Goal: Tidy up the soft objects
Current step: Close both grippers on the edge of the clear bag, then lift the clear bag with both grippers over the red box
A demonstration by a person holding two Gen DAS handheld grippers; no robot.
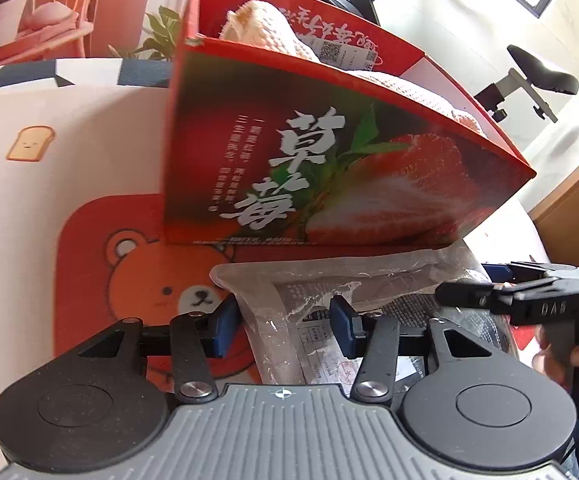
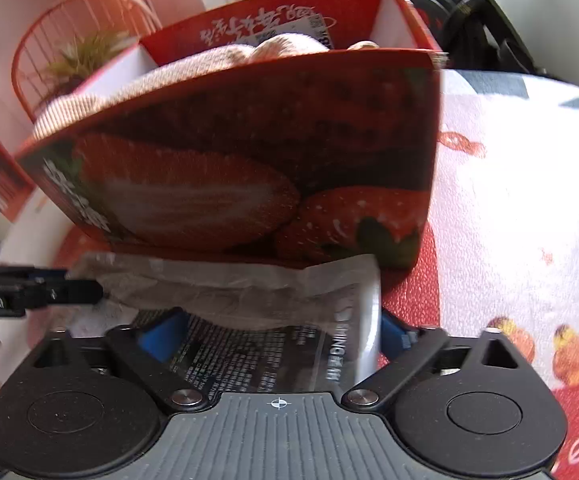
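One knit item [image 1: 265,28] is already sitting in the box [image 1: 329,168] at upper centre, while both grippers, left [image 1: 285,326] and right [image 2: 277,334], are straddling the bagged pack [image 1: 329,292] lying at lower centre below it, jaws apart, grip unconfirmed, so packing looks partway.

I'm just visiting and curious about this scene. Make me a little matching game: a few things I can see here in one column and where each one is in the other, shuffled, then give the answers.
Things:
1. knitted cloth
2. plastic packet
3. bear mat
4. toast picture

Places:
A. lying in front of the strawberry box, between both grippers' fingers
B. printed on the pale table cover, left of the box
C. inside the box
D. flat under the box and the packet

Pairs: 1-C, 2-A, 3-D, 4-B
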